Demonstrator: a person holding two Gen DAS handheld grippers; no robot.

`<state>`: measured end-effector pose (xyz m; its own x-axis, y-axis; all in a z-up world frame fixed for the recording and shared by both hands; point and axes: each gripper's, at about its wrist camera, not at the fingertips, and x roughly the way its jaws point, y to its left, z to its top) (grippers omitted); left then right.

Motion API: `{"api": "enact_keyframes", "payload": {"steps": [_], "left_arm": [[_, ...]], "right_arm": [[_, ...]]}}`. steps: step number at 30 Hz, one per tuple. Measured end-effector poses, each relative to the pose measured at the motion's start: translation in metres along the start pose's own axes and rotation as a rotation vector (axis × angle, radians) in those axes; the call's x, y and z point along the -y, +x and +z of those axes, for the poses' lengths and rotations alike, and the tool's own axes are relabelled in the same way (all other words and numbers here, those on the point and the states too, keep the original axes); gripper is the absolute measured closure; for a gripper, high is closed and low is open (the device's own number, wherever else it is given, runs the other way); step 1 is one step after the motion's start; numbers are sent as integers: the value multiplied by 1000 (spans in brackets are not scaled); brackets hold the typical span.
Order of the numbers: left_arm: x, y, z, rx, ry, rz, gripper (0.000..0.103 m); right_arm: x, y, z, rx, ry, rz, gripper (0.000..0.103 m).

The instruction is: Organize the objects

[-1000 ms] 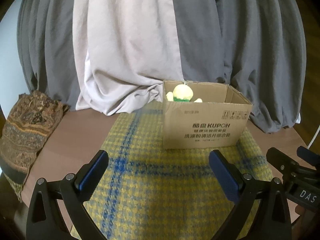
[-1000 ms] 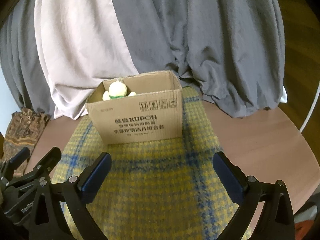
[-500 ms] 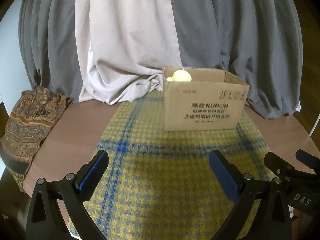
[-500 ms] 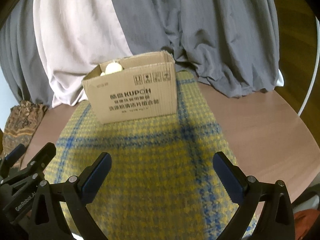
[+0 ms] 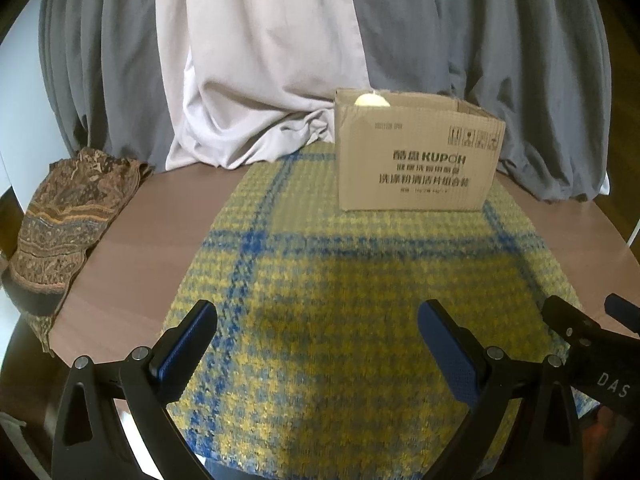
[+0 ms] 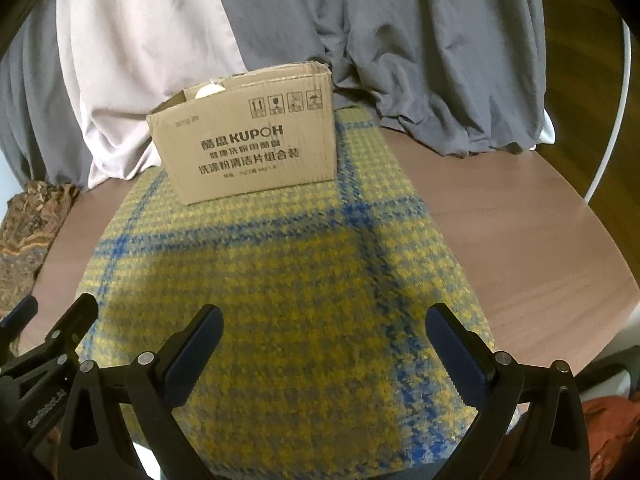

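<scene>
A cardboard box (image 5: 416, 164) printed KUPOH stands at the far end of a yellow and blue plaid cloth (image 5: 360, 280); it also shows in the right wrist view (image 6: 248, 148). The pale top of a plush toy (image 5: 370, 99) peeks over the box's rim, seen too in the right wrist view (image 6: 210, 89). My left gripper (image 5: 318, 340) is open and empty over the cloth's near part. My right gripper (image 6: 324, 344) is open and empty beside it. Each gripper shows at the edge of the other's view.
The cloth lies on a round brown table (image 5: 152, 232). A patterned brown fabric (image 5: 64, 224) hangs over the table's left edge. Grey and pale curtains (image 5: 280, 60) hang close behind the box. A white curved tube (image 6: 616, 100) stands at the right.
Both grippers have pulled back and lowered from the box. The box looks farther away and only the top of the plush toy shows over its rim. Both grippers stay open.
</scene>
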<state>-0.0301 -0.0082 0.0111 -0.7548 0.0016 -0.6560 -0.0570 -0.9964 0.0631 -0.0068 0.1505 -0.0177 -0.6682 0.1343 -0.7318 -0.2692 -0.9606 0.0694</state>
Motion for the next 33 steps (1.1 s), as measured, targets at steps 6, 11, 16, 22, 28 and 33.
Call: {"api": "enact_keyframes", "payload": {"steps": [6,11,16,22,28,33], "left_arm": [[-1,1,-5,-8,-5,21,1],[-1,3,-8,-20,-3,22,1],[-4,4,-8,-26,-9,22,1],[-5,8,-9,-39,-17,28,1],[-9,8,-10,-49,-37,18,1],[-8,8,-10,-49,-31,45,1]], "right_arm": [[0,0,-4,-18,-1,-7,1],[0,3,-7,-31,-1,-7,1],[0,3,-7,-31,3,-12,1],[-1,2,-6,-26,1,-16,1],[-3,3,-6,-27,0,-11,1],[-4,2,-6,-24,0,-15,1]]}}
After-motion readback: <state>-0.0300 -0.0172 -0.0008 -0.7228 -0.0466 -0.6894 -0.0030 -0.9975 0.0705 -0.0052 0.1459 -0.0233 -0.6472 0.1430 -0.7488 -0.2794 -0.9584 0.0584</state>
